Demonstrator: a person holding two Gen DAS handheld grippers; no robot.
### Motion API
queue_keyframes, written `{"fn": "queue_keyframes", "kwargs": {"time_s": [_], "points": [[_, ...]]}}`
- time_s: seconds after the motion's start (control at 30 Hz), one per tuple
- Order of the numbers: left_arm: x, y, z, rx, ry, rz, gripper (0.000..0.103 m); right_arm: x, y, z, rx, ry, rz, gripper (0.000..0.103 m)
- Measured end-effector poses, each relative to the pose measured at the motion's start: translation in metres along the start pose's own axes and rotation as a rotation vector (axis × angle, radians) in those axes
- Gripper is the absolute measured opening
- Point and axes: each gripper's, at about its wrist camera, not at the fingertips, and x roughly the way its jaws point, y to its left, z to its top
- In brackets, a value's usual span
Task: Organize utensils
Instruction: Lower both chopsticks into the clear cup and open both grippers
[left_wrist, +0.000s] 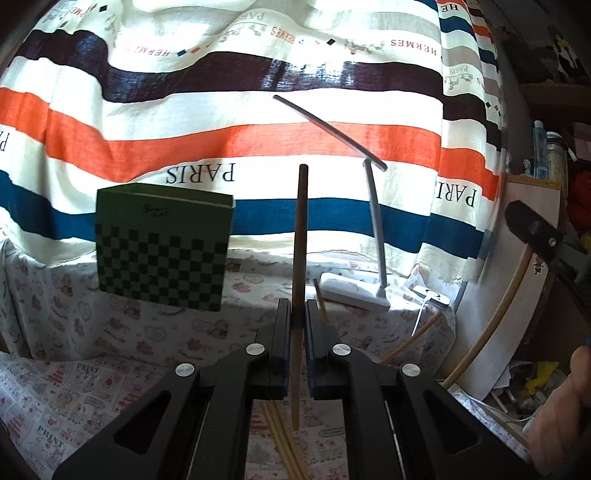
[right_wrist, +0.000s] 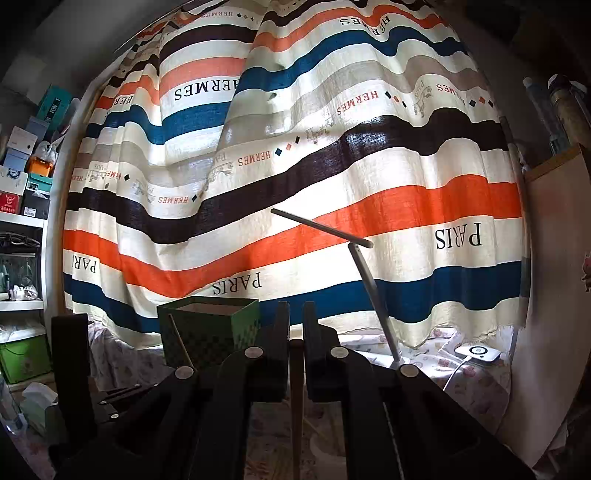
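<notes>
Utensils here are chopsticks, and the green checkered box (left_wrist: 162, 251) at the back of the desk (left_wrist: 74, 369) appears to be their container. It stands open-topped, and in the right wrist view a pale stick (right_wrist: 180, 339) shows in front of its face.

The step in hand appears to be transport: both sticks are lifted and not yet deposited. The next move calls for carrying each stick over the box rim, tipping it end-down and releasing.

Open room lies between the tools and the box. The desk lamp (left_wrist: 373, 221) stands to the right of that path, its arm reaching out high; the striped curtain (left_wrist: 258, 147) closes the rear edge.

The left tool (left_wrist: 296, 306) is clamped on a dark wooden chopstick (left_wrist: 301, 240), held upright. The right tool (right_wrist: 295, 325) is clamped on a dark stick (right_wrist: 295, 369).

Loose pale chopsticks (left_wrist: 280, 435) lie on the desk below the left tool.
</notes>
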Motion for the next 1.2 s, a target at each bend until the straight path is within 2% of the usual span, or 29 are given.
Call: {"fn": "queue_keyframes", "kwargs": {"time_s": [0.07, 0.17, 0.3, 0.4, 0.53, 0.77, 0.93, 1.13, 1.2], "points": [[0.007, -0.014, 0.010, 0.005, -0.010, -0.027, 0.006, 0.008, -0.008, 0.005, 0.006, -0.007, -0.016, 0.008], [0.022, -0.032, 0.023, 0.025, -0.033, -0.027, 0.006, 0.022, -0.021, 0.011, 0.020, -0.021, -0.035, 0.008], [0.042, -0.043, 0.034, -0.001, -0.029, -0.059, 0.006, 0.050, -0.034, 0.018, 0.034, -0.024, -0.080, 0.008], [0.054, -0.052, 0.033, 0.012, -0.037, -0.069, 0.006, 0.071, -0.047, 0.019, 0.057, -0.035, -0.102, 0.008], [0.073, -0.055, 0.022, 0.031, -0.037, -0.043, 0.006, 0.085, -0.069, 0.011, 0.116, -0.046, -0.130, 0.008], [0.108, -0.036, -0.007, -0.016, 0.052, -0.017, 0.006, 0.106, -0.107, -0.026, 0.198, 0.079, -0.164, 0.008], [0.118, -0.026, -0.015, -0.045, 0.085, -0.027, 0.006, 0.116, -0.121, -0.051, 0.243, 0.188, -0.132, 0.008], [0.123, -0.029, -0.017, -0.042, 0.116, -0.039, 0.006, 0.125, -0.125, -0.070, 0.251, 0.252, -0.143, 0.008], [0.123, -0.031, -0.016, -0.028, 0.111, -0.019, 0.009, 0.126, -0.126, -0.070, 0.251, 0.264, -0.157, 0.008]]}}
